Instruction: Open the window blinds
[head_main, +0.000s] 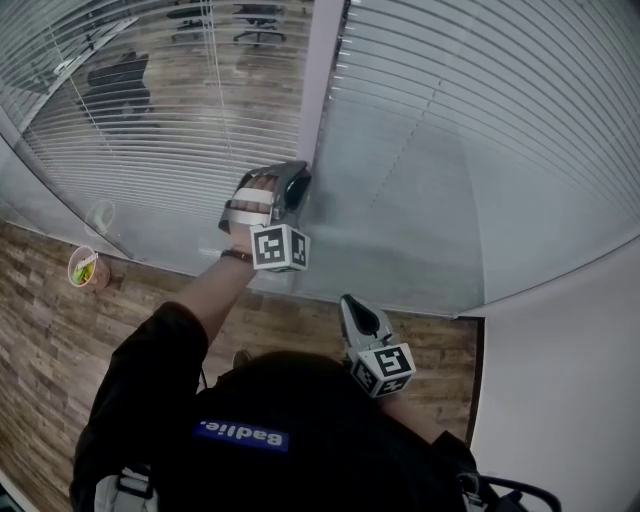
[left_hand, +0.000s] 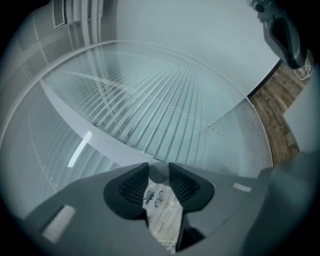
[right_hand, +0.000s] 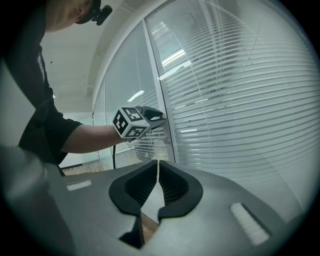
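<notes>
White blinds (head_main: 480, 120); brown wood-grain floor (head_main: 40, 330)

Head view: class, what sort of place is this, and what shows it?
Probably an office: glass partitions fitted with slatted blinds, swivel chairs visible through the glass, wood-look floor.

— Where was the left gripper (head_main: 297, 183)?
— Mid-frame in the head view, arm stretched forward, jaws pinched on a small round knob (left_hand: 159, 173).
— And the right gripper (head_main: 352, 306)?
— Lower centre, held back near the torso, jaws together with nothing between them.
</notes>
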